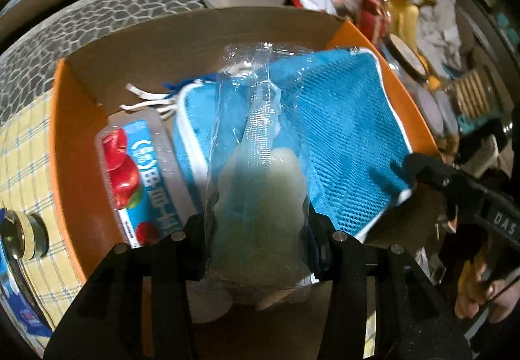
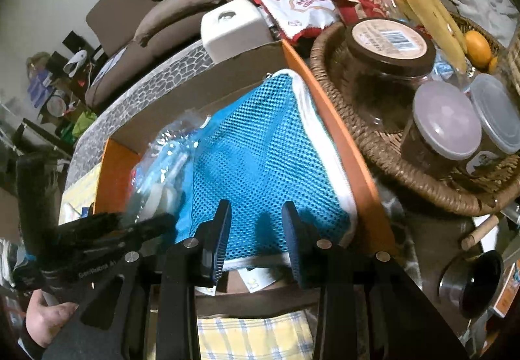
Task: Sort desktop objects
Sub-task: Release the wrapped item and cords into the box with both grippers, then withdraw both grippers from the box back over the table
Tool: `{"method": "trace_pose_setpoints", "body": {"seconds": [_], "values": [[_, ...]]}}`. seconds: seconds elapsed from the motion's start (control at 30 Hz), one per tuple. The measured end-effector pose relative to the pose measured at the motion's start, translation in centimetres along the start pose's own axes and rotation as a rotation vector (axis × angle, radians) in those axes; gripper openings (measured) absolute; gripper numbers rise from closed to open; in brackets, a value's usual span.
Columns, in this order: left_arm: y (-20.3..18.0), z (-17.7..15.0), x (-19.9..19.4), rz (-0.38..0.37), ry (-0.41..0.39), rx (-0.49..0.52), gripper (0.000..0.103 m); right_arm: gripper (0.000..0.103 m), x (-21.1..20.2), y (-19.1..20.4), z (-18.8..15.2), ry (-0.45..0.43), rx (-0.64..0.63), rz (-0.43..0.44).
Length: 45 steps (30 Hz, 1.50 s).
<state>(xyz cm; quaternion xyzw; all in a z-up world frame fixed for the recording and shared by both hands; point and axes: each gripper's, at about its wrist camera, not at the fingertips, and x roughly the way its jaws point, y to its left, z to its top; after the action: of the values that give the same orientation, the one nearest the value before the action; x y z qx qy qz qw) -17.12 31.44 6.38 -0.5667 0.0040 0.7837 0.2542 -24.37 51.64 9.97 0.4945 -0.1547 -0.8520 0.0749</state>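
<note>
Gripping a clear plastic packet with pale, whitish pieces inside, the left gripper has its jaws partly closed, pads pressed to the packet's two sides, and it holds the packet over the orange-rimmed cardboard box. The right gripper hangs over the near end of the same box with its jaws partly apart; nothing is between them, and through the gap shows the blue mesh pouch lying inside the box. That pouch has a white trim and leans toward the box's right wall. Left of it in the box lies a flat package printed with red fruit. Beyond the box's far wall stands a white tissue box. To the box's right sits a wicker basket with a brown-lidded jar, two lidded tubs and bananas.
</note>
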Motion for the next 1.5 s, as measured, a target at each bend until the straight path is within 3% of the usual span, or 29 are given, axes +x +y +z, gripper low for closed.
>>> {"method": "trace_pose_setpoints", "body": {"seconds": [0.17,0.3,0.57,0.67,0.77,0.83,0.97,1.03,1.13,1.5], "values": [[0.6,0.0,0.2,0.049,-0.015,-0.053,0.043,0.034,0.7,0.8,-0.2,0.011,-0.031,-0.011],[0.6,0.0,0.6,0.044,-0.001,-0.088,0.048,0.034,1.1,1.7,-0.3,0.019,-0.058,-0.031],[0.1,-0.7,-1.8,-0.027,-0.04,-0.111,0.073,0.034,0.5,2.5,-0.5,0.008,-0.072,-0.052],[-0.1,-1.0,-3.4,-0.031,-0.057,-0.113,0.092,0.034,-0.2,2.9,-0.6,0.0,-0.078,-0.054],[0.3,-1.4,-5.6,-0.041,-0.091,-0.118,0.095,0.034,-1.1,3.6,-0.6,-0.01,-0.086,-0.056],[0.7,-1.3,-6.9,-0.04,-0.108,-0.126,0.103,0.039,-1.8,4.2,-0.8,-0.019,-0.096,-0.063],[2.0,-2.0,-9.6,-0.028,-0.136,-0.144,0.103,0.051,-2.7,5.6,-1.3,-0.036,-0.119,-0.074],[2.4,-2.6,-10.8,-0.015,-0.145,-0.142,0.103,0.064,-3.0,6.2,-1.6,-0.041,-0.132,-0.078],[3.3,-3.7,-12.5,0.012,-0.158,-0.136,0.103,0.075,-3.2,7.2,-2.0,-0.042,-0.144,-0.079],[6.9,-8.4,-16.5,0.097,-0.17,-0.122,0.103,0.08,-3.6,11.4,-4.3,-0.036,-0.189,-0.072]]}}
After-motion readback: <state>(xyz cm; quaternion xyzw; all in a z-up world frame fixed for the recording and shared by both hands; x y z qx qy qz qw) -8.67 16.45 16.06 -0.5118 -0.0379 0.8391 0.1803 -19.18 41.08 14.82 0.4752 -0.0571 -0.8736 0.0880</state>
